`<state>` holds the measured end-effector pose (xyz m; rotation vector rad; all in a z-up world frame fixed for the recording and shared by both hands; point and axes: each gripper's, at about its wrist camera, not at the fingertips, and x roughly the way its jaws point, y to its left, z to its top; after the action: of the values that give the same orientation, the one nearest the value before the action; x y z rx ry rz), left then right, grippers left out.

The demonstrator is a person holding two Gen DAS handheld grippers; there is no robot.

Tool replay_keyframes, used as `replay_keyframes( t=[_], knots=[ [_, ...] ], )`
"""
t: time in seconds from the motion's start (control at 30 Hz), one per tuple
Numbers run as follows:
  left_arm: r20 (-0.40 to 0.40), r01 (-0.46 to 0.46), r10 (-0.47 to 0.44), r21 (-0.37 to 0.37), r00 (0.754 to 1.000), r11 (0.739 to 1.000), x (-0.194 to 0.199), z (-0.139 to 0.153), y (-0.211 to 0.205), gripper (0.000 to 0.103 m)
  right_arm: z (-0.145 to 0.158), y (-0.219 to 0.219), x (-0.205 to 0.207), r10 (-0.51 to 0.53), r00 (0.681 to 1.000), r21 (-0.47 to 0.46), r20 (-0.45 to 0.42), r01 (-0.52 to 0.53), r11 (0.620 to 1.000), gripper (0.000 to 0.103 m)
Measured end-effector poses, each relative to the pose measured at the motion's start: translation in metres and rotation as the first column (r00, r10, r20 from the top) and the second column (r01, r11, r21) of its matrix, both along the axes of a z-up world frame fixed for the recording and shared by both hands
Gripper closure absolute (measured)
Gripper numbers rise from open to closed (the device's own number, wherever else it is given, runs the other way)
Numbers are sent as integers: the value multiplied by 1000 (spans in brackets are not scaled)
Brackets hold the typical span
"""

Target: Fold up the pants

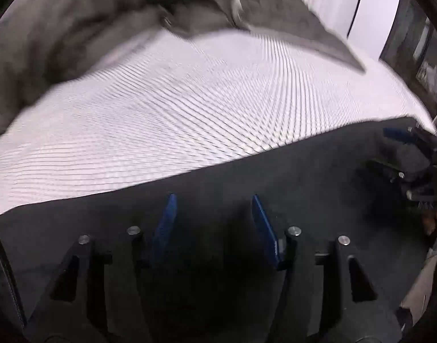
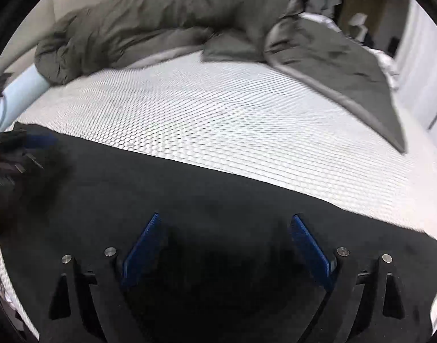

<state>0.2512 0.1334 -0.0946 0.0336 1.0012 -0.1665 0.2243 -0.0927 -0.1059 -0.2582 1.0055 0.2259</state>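
Above the black pants (image 2: 218, 200), right tongs (image 2: 224, 223) gape empty; left tongs (image 1: 212, 203) half-open, empty.

Both wrist views steeply down, bed (image 1: 190, 108) shared.

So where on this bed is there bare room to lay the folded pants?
The white textured mattress cover is bare in a wide band between the black pants at the near edge and the grey-green duvet bunched along the far side. The duvet's flap crowds the right. Both grippers, left and right, hover open over the pants.
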Motion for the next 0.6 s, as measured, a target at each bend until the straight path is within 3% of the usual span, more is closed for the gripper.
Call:
replay_keyframes(
  t=[0.07, 0.13, 0.2, 0.27, 0.4, 0.43, 0.47, 0.53, 0.6],
  knots=[
    [-29, 2, -1, 60, 1000, 998, 15, -17, -6, 50, -18, 8, 8, 16, 1000, -114, -26, -19, 993, 10],
    [-17, -12, 12, 25, 1000, 1000, 16, -16, 8, 50, -25, -13, 9, -2, 1000, -211, -16, -1, 978, 10],
    [8, -80, 80, 95, 997, 992, 11, -12, 41, 47, -20, -57, 7, -66, 998, -209, -4, 64, 976, 9],
    [28, -175, 173, 186, 984, 967, 6, -11, 85, 47, -13, -117, 1, -184, 983, -240, 24, 185, 953, 9],
    [27, -306, 306, 155, 952, 939, -5, -7, 168, 46, -5, -201, -8, -342, 938, -273, 62, 346, 898, 9],
    [28, -326, 327, 180, 945, 928, -5, -6, 183, 46, -3, -211, -11, -364, 928, -307, 80, 371, 876, 9],
    [47, -371, 371, 244, 927, 896, -3, -5, 206, 46, -1, -219, -12, -379, 920, -336, 100, 389, 858, 9],
    [49, -430, 437, 306, 898, 850, -5, -8, 237, 47, 2, -230, -11, -396, 913, -313, 91, 404, 860, 9],
    [17, -447, 458, 260, 889, 856, -14, -5, 252, 56, 5, -231, -11, -401, 912, -291, 85, 407, 866, 9]
  ],
)
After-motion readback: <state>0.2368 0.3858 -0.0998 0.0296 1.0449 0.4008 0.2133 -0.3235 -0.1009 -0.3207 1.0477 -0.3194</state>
